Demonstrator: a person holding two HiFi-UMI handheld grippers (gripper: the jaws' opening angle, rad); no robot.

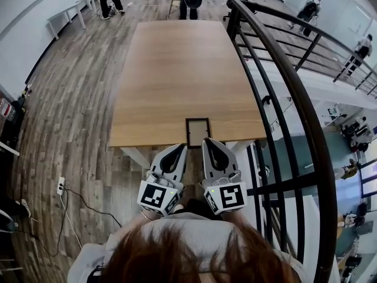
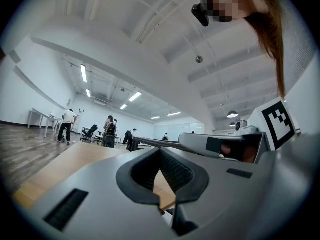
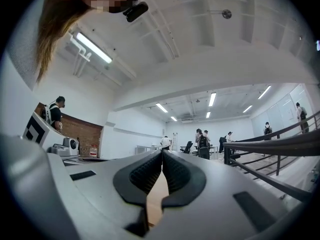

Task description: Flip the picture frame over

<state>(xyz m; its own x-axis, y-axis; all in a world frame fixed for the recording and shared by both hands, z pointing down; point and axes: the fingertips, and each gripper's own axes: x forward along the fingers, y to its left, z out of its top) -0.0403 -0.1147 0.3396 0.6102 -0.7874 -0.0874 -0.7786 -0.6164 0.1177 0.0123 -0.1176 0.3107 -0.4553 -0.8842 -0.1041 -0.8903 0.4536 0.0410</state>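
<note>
One dark-rimmed picture frame (image 1: 197, 132), flat on one wooden table (image 1: 177, 69), 6 o'clock edge. Left gripper (image 1: 179, 148), right gripper (image 1: 210, 141): both clenched, empty.

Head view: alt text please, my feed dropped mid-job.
A small dark picture frame lies flat at the near edge of a long wooden table. The left gripper and right gripper, both shut and empty, point at it.

Long wooden table (image 1: 182, 75) on plank floor (image 1: 76, 117), perhaps desks (image 1: 73, 9) beyond.
</note>
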